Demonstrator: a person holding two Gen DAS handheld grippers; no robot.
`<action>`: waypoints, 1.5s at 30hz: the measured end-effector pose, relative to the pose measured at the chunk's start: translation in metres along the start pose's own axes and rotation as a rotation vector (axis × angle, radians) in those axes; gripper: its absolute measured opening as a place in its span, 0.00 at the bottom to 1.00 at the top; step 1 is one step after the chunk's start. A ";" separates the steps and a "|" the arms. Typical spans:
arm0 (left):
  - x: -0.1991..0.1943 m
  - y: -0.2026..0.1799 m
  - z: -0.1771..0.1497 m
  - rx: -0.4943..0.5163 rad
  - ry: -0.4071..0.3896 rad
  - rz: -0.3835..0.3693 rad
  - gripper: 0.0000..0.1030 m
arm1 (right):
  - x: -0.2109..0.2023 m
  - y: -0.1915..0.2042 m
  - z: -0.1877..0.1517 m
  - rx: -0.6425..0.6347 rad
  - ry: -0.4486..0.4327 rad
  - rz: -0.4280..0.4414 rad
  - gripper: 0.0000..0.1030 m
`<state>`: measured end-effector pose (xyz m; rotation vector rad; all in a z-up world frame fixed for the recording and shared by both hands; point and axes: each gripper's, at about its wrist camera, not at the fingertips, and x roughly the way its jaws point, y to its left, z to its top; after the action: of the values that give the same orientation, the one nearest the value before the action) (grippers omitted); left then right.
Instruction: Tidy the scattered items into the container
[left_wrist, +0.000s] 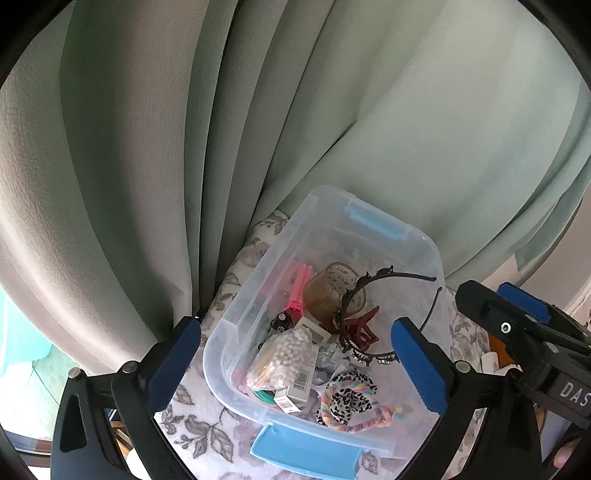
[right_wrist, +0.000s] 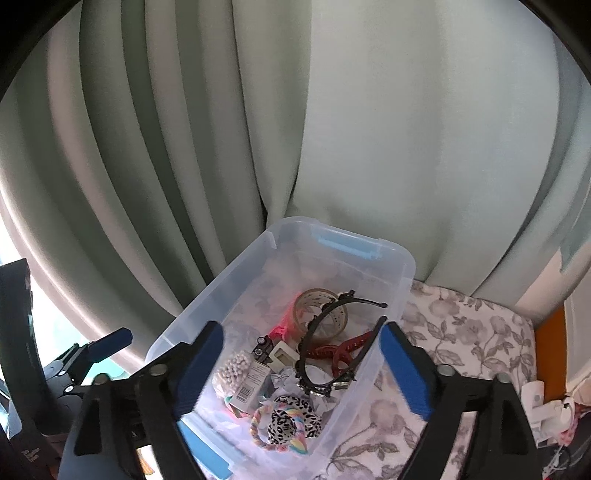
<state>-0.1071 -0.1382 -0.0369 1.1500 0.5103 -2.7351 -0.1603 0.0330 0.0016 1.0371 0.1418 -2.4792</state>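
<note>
Grippers: left hand-held gripper (left_wrist: 295, 363) and right hand-held gripper (right_wrist: 301, 369) both released, empty.
Risk: black beaded headband (right_wrist: 332, 354) leans on the clear plastic container (right_wrist: 400, 291) rim; a bump may tip it out.

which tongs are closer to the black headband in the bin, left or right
Right. The right tongs hang open just over the black headband, one finger beside its end; the left tongs, also open, hover over the bin's other side.

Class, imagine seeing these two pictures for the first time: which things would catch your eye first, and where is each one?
First, the clear plastic container with blue latches, on a floral cloth before pale green curtains. Inside it, a black headband arches over a roll of tape, and a leopard-print scrunchie lies at the near end.
</note>
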 end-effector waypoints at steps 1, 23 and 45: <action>-0.001 -0.001 -0.001 0.009 0.001 0.002 1.00 | -0.001 -0.001 -0.001 0.004 -0.005 -0.005 0.96; -0.010 -0.024 -0.017 0.118 0.069 0.044 1.00 | -0.038 -0.046 -0.058 0.186 0.101 -0.144 1.00; -0.017 -0.037 -0.029 0.191 0.153 0.040 1.00 | -0.056 -0.033 -0.074 0.171 0.155 -0.133 1.00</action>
<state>-0.0847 -0.0934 -0.0337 1.4056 0.2423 -2.7227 -0.0922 0.1024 -0.0144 1.3315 0.0479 -2.5642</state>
